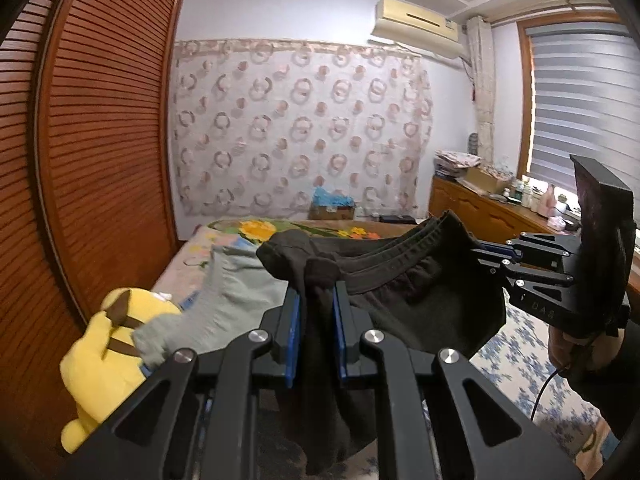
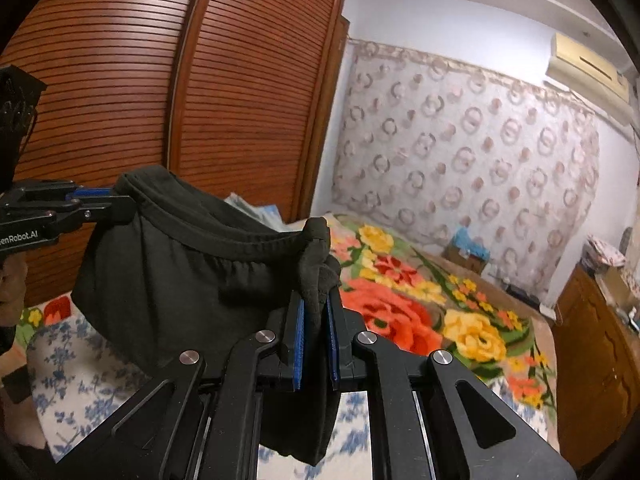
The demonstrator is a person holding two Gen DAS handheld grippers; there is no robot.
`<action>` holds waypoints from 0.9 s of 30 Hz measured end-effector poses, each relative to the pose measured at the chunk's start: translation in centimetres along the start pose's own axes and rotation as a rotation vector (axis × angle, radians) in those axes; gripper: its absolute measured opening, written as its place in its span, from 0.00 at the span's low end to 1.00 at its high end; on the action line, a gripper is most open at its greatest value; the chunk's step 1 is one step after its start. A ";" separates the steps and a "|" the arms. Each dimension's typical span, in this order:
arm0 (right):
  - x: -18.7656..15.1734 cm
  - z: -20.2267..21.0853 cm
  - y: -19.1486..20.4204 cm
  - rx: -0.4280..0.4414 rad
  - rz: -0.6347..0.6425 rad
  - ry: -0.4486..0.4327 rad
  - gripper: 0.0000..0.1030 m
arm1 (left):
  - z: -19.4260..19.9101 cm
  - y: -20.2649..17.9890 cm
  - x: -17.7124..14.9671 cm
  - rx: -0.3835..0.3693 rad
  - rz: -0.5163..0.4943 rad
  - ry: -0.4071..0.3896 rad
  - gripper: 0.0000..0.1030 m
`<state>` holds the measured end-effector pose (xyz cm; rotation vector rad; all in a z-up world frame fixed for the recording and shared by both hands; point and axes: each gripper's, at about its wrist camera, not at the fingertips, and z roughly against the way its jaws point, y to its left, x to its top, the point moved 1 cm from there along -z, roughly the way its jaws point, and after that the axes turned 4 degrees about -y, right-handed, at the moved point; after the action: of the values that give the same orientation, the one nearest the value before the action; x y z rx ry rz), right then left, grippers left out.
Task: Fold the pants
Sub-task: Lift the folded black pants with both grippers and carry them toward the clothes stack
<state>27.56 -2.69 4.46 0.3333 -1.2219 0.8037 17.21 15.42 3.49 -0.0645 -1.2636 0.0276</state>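
Pants point(image 1: 400, 300), dark and soft, hang in the air between the two claws, lifted clear above the bed point(image 2: 400, 312). Starting at the left gripper point(image 1: 316, 308), its blue pads are drawn narrow on a bunched wad of the waistband, cloth squeezed up between the fingers and more of it trailing down past the linkage. Out along the elastic band, which runs slack and slightly curved, the right gripper point(image 2: 316, 312) is likewise pinched tight on the opposite waist corner, a knot of fabric poking up above its pads. From that held edge the body of the garment sags in a loose pouch, gathered under the band, with its lower part dropping out of sight below both cameras, so the legs cannot be told. Beneath lies a floral blanket in reds and yellows, and nearer, a white sheet point(image 2: 80, 360) with blue sprigs. To the far side of the left view sit a grey-green garment point(image 1: 236, 292) and a yellow plush toy point(image 1: 108, 352) on the bed, apart from the pants. As I judge it, the work is at an early stage: the waist is gripped and spread, but no fold shows, and laying flat and folding remain.
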 end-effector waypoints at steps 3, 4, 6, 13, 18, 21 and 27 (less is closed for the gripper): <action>1.2 -2.0 0.0 0.016 0.025 -0.011 0.07 | -0.1 1.6 0.7 0.024 0.016 -0.019 0.12; 1.7 -2.5 0.1 0.025 0.035 -0.020 0.07 | -0.1 2.1 0.9 0.036 0.024 -0.026 0.12; 2.7 -3.7 0.3 0.028 0.064 -0.038 0.07 | -0.3 3.0 1.0 0.058 0.033 -0.027 0.12; 5.4 -8.3 1.2 0.049 0.119 -0.060 0.07 | -0.8 5.5 -0.2 0.126 0.093 -0.018 0.12; 5.8 -11.5 2.1 0.074 0.130 -0.047 0.07 | -1.2 6.3 -1.3 0.153 0.127 -0.012 0.12; 6.0 -13.5 2.9 0.092 0.139 -0.036 0.07 | -1.2 6.7 -1.9 0.163 0.159 -0.001 0.12; 6.4 -16.1 4.9 0.122 0.153 -0.026 0.07 | -1.1 7.3 -3.0 0.199 0.175 0.016 0.12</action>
<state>36.18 13.17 4.03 0.3531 -1.2359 1.0115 17.45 22.50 -0.12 -0.0036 -1.2305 0.3026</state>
